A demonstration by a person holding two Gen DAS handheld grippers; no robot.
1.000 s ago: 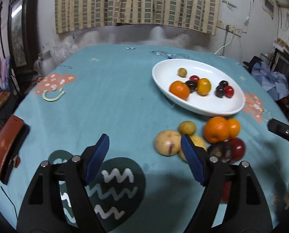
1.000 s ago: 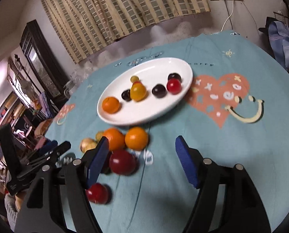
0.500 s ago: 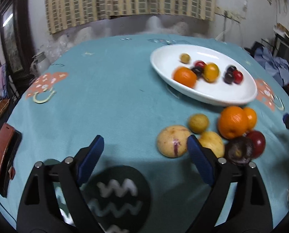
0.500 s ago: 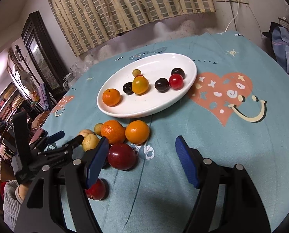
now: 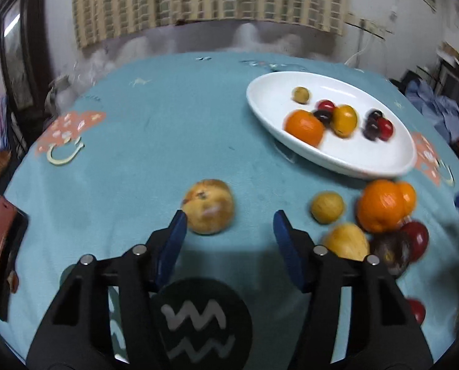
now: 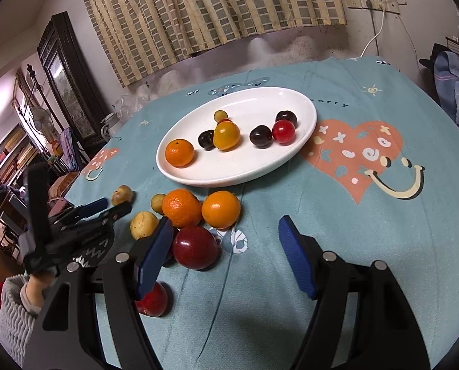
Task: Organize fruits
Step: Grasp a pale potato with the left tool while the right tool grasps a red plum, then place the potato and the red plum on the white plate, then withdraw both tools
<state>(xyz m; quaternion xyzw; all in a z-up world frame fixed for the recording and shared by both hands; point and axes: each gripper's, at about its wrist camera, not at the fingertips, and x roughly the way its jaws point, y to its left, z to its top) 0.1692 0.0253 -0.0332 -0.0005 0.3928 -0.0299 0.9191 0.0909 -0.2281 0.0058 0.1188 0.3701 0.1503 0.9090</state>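
Hovering low over the teal surface (image 5: 155,141), the left tongs (image 5: 229,231) are spread wide with nothing between the pads, though the left pad (image 5: 175,234) sits just beside a speckled yellow fruit (image 5: 208,206), can't tell if it's actually touching. The right tongs (image 6: 226,252) are wide open too and empty, with the big red apple (image 6: 195,248) right next to the left blue pad (image 6: 155,252). Loose fruit is bunched near the plate: two oranges (image 6: 198,208) touching each other, a few small yellow ones and another red one (image 6: 152,300) down by the right tongs. The white oval plate (image 6: 260,169) has its long axis running diagonally, up to the right in the right wrist view, and holds an orange, a yellow tomato and some dark and red cherry-sized fruit. There's small writing on the cloth past the plate but I can't read it properly
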